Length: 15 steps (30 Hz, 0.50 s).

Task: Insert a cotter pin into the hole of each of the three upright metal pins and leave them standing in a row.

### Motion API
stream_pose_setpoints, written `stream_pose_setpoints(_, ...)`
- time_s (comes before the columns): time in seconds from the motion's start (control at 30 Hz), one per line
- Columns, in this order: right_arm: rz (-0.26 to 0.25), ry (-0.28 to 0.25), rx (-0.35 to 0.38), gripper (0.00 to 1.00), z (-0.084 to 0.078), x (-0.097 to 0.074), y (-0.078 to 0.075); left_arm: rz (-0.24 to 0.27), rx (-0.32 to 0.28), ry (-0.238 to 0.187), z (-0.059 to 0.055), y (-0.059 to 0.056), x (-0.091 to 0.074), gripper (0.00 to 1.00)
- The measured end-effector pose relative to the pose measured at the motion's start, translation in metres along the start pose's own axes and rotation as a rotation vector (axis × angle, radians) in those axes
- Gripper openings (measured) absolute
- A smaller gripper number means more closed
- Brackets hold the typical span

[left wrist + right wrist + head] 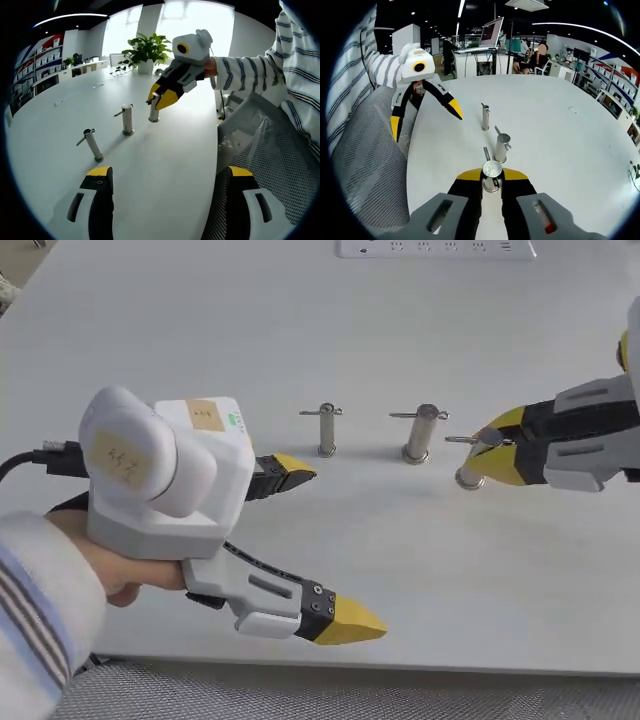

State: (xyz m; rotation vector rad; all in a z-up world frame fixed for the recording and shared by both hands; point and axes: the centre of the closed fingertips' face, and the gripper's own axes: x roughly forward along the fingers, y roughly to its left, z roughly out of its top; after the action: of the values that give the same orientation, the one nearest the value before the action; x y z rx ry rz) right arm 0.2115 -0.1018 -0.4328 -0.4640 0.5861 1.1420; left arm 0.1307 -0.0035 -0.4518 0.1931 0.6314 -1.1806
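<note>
I am clamping my right gripper (pixel 492 452) on the right pin (pixel 470 478), right of centre in the head view, with its cotter pin (pixel 457 440) poking out leftward. The middle pin (pixel 421 440) and left pin (pixel 327 432) are standing on the table (pixel 450 570), each carrying a cotter. My left gripper (pixel 340 548) is hanging wide open at lower left, holding nothing. I am judging these pins stiff, smooth and tippy, so I am favouring a firm grip on the shaft.
</note>
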Motion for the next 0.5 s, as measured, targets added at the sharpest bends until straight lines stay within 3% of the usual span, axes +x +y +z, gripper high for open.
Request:
stream_pose_setpoints(0.17,-0.018,0.003,0.014,0.08,-0.004,-0.005,-0.015,0.005,-0.004,0.010,-0.003,0.001,-0.001,0.93)
stream_pose_setpoints(0.33,-0.024,0.004,0.022,0.08,-0.010,-0.006,-0.028,-0.001,-0.017,-0.014,0.001,-0.001,-0.003,0.92)
stream_pose_setpoints(0.5,-0.026,0.008,0.038,0.08,-0.017,-0.004,-0.034,0.006,-0.015,-0.012,0.002,0.000,-0.004,0.92)
